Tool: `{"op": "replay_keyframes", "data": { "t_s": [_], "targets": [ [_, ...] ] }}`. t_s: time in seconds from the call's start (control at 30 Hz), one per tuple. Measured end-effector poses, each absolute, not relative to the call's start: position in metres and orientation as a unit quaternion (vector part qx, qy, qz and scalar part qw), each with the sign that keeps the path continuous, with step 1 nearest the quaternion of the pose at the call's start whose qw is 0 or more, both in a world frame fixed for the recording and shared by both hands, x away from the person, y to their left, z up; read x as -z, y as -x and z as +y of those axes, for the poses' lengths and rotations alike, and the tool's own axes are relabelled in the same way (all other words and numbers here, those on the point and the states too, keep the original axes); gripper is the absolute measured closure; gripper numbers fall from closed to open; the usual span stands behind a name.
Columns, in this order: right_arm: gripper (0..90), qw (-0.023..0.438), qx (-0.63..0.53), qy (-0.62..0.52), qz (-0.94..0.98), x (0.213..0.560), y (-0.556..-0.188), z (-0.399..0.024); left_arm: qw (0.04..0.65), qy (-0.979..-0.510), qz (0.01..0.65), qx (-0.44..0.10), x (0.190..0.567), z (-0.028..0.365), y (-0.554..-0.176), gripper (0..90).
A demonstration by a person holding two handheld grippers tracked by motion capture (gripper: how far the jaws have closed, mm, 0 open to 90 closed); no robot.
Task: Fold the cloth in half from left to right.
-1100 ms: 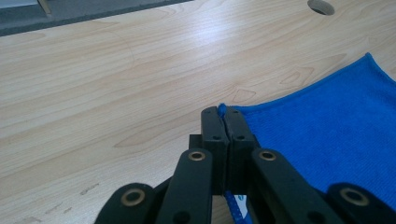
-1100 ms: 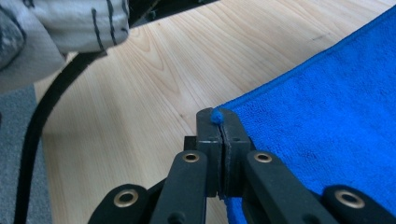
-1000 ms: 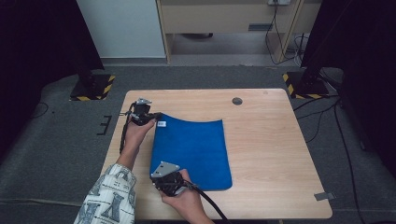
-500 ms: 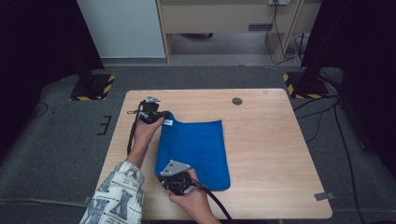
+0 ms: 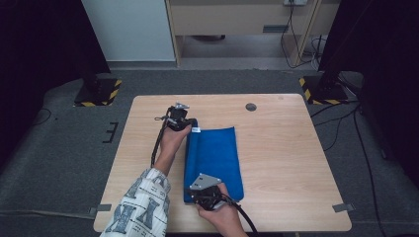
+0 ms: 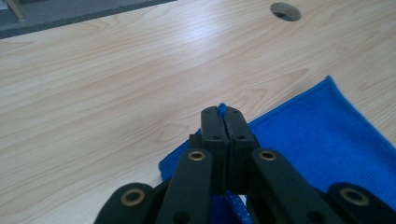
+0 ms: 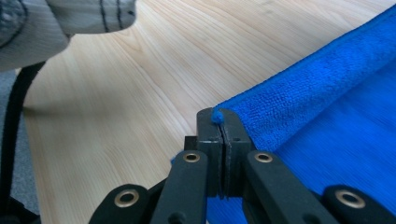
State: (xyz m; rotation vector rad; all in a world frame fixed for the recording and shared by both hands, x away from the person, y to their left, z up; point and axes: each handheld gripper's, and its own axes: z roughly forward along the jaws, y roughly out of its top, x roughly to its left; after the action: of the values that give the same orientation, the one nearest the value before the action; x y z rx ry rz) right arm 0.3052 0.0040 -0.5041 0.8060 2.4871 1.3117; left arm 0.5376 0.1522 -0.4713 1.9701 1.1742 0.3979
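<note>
A blue cloth (image 5: pixel 217 158) lies on the wooden table (image 5: pixel 286 158), its left edge lifted and curled over to the right. My left gripper (image 5: pixel 187 123) is shut on the cloth's far left corner; a tip of blue cloth (image 6: pixel 223 109) shows between its jaws, with my left gripper (image 6: pixel 223 116) held low over the wood. My right gripper (image 5: pixel 207 192) is shut on the near left corner. In the right gripper view the blue cloth (image 7: pixel 327 93) folds over beside my right gripper (image 7: pixel 219 119), a tuft pinched at the tips.
A round cable hole (image 5: pixel 251 106) sits at the table's far side, also the hole (image 6: pixel 285 11) in the left gripper view. A patterned sleeve (image 5: pixel 141 207) covers the left forearm. Bare wood lies right of the cloth. Dark floor and black stands surround the table.
Both grippers have moved to the right with the cloth's left edge, and the cloth looks narrower as that edge folds over.
</note>
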Motion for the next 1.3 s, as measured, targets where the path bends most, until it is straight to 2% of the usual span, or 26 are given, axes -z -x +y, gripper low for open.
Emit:
{"op": "replay_keyframes", "data": {
  "t_s": [0.6,1.3],
  "targets": [
    [88.7,0.128,-0.428,-0.292,0.846,0.506,-0.301,-0.052,0.393,-0.788,0.45,-0.146,0.479,0.099,-0.539,88.3],
    [88.3,0.123,-0.426,-0.313,0.84,0.506,-0.302,-0.08,0.387,-0.793,0.451,-0.133,0.489,0.068,-0.547,88.3]
  ]
}}
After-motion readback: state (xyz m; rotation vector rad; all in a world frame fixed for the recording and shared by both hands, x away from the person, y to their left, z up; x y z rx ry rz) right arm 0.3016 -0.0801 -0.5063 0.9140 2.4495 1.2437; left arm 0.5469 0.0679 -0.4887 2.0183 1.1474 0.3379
